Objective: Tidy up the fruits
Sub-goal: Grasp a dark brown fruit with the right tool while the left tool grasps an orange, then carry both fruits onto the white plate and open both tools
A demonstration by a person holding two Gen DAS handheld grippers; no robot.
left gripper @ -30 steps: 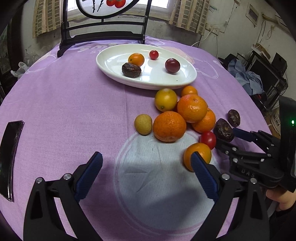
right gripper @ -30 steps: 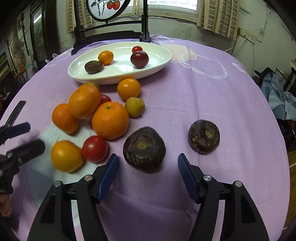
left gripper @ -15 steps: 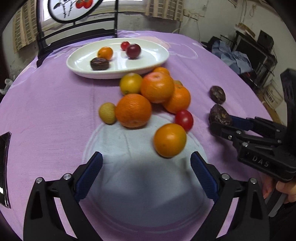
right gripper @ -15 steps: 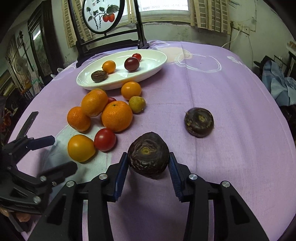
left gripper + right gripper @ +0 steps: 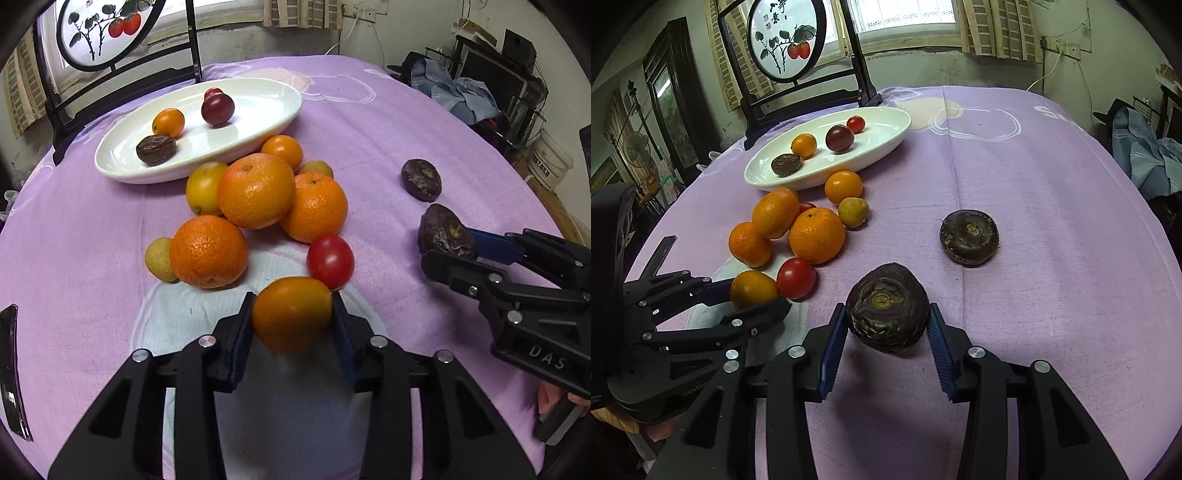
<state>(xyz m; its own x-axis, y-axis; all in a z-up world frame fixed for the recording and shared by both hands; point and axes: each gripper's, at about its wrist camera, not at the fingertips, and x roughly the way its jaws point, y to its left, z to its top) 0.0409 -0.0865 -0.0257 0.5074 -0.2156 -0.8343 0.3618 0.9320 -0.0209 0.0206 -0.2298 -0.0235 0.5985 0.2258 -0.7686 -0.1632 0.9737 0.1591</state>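
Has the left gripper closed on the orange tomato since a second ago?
Yes. The left gripper, then open and short of it, now clamps the orange tomato near the red tomato.

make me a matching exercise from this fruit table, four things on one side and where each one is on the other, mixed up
Things:
1. orange-yellow fruit
2. wrinkled dark fruit
3. dark red plum
4. red tomato

Places:
A. on the white plate
B. between the fingers of the right gripper
C. on the purple cloth, just beyond the held orange-yellow fruit
D. between the fingers of the left gripper

Pairs: 1-D, 2-B, 3-A, 4-C
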